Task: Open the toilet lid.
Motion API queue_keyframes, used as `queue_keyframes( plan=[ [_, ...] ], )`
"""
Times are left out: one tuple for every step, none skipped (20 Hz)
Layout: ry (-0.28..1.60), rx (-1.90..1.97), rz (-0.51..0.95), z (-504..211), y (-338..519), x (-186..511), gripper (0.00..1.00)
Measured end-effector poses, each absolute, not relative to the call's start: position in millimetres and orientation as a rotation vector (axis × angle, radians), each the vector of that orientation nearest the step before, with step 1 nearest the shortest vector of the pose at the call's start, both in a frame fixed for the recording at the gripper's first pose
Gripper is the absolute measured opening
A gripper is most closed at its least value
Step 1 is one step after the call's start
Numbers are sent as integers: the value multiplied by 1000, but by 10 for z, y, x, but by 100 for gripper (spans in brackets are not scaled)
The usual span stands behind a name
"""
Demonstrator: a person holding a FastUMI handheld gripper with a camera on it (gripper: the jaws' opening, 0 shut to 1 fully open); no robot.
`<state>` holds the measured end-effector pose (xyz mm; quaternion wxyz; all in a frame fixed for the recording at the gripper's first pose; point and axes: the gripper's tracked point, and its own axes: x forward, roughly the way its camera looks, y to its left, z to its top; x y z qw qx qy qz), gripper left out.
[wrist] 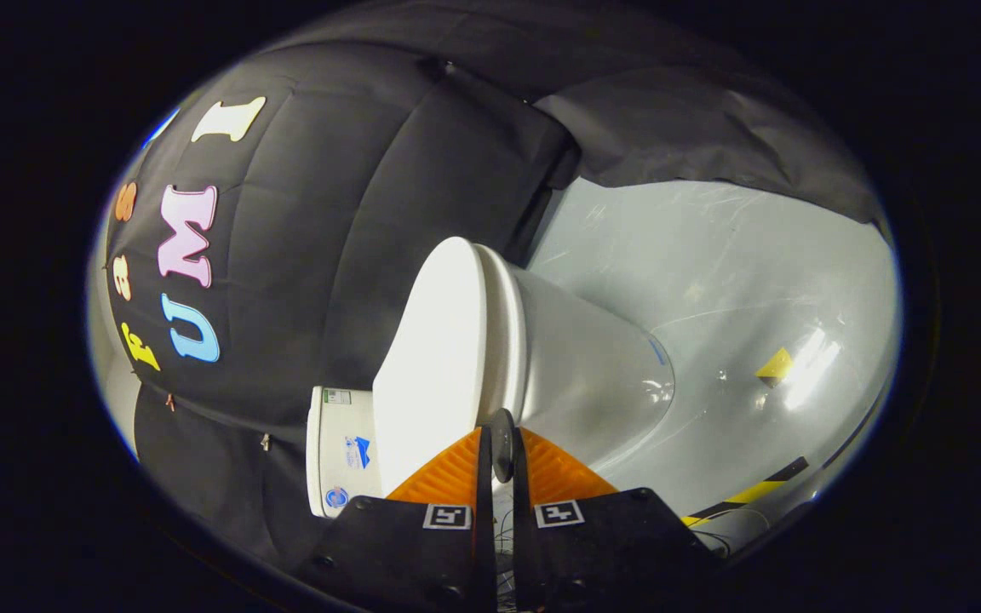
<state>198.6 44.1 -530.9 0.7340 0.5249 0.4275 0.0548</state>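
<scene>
The view is rolled sideways, so the white toilet lies across it. Its lid rests flat down on the seat rim, with the bowl on the far side and the cistern beside the lid's hinge end. My gripper sits at the lid's front edge. The fingers are drawn close together, one finger over the lid's top face and the other on the bowl side. The lid's edge runs into the narrow gap between them and is pinched there.
The pale glossy floor spreads beyond the bowl, with a yellow marker and yellow-black tape on it. Black cloth hangs behind the toilet and close beside the cistern.
</scene>
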Motion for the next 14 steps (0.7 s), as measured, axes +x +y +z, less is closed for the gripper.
queue_keyframes(
  plan=[
    [935, 1144, 126, -5205, 439, 2006, 13],
    [930, 1132, 131, -5083, 461, 2019, 13],
    [923, 1110, 134, -4959, 475, 2037, 13],
    [918, 1080, 136, -4840, 515, 2041, 13],
    [910, 1045, 135, -4707, 544, 2048, 13],
    [909, 1005, 132, -4576, 576, 2045, 13],
    [901, 966, 122, -4453, 597, 2078, 13],
    [894, 935, 112, -4315, 641, 2100, 13],
    [886, 915, 101, -4175, 690, 2136, 13],
    [873, 903, 93, -4012, 738, 2145, 13],
    [861, 896, 93, -3837, 802, 2150, 13],
    [847, 884, 103, -3644, 884, 2141, 13],
    [831, 858, 125, -3453, 985, 2141, 13],
    [814, 829, 145, -3288, 1090, 2120, 13]
  ],
)
